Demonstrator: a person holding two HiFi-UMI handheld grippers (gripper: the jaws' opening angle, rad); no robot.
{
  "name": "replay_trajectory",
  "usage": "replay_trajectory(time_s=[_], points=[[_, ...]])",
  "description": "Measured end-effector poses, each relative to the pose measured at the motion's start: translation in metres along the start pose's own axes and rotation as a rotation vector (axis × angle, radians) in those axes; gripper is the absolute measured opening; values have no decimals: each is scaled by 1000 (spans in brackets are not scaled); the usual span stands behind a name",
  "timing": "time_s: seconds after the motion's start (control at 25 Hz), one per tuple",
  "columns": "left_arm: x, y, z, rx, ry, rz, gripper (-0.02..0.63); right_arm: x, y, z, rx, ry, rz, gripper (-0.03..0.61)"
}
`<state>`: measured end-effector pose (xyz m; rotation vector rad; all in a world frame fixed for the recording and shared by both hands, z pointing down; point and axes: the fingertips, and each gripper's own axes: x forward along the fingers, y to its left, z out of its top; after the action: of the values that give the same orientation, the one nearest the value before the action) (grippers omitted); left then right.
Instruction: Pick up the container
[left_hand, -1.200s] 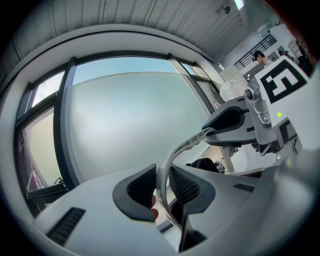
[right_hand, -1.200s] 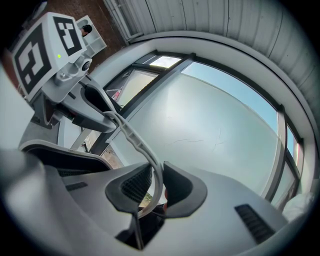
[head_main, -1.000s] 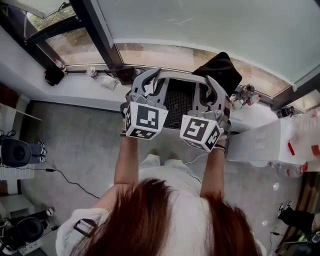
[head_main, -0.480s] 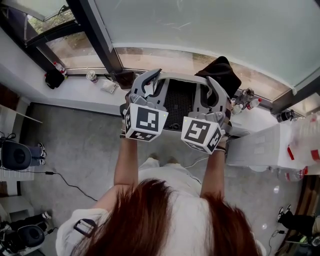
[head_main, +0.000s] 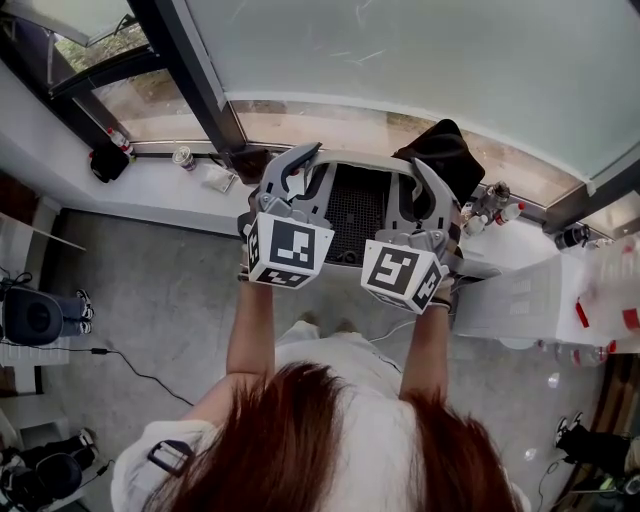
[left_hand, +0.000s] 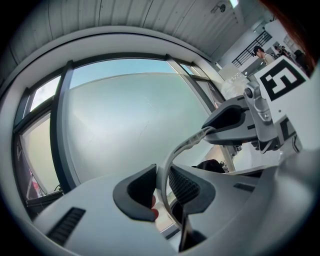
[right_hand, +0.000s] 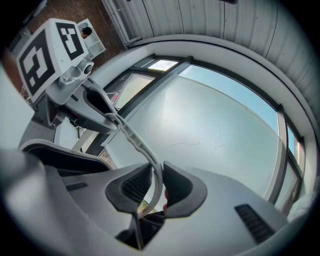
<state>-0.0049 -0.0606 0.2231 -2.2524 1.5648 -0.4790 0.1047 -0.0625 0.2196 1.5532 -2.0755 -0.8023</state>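
Observation:
The container (head_main: 352, 208) is a basket with a pale grey rim and black mesh walls, held up in front of the window. My left gripper (head_main: 300, 165) is shut on its left rim and my right gripper (head_main: 415, 185) on its right rim. In the left gripper view the thin rim (left_hand: 172, 155) runs between the pads of the left gripper (left_hand: 162, 187) and across to the right gripper (left_hand: 232, 120). The right gripper view mirrors this: the rim (right_hand: 145, 150) is pinched in the right gripper (right_hand: 157, 187), with the left gripper (right_hand: 95, 107) at its far end.
Below the container runs a white window sill (head_main: 150, 185) with a cup (head_main: 183, 157), a black bag (head_main: 440, 150) and small bottles (head_main: 495, 200). A dark window post (head_main: 190, 75) rises at the left. A white table (head_main: 520, 290) stands at the right.
Both grippers and the container have shifted slightly away from the body, toward the window. The grip on the rim is the same.

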Motion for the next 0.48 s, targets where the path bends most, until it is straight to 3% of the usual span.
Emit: replay_trajectory(time_s=[0.48], points=[[10,0,-14,-9,13,-36,86,11,7,-7,-14,34,-4,83]])
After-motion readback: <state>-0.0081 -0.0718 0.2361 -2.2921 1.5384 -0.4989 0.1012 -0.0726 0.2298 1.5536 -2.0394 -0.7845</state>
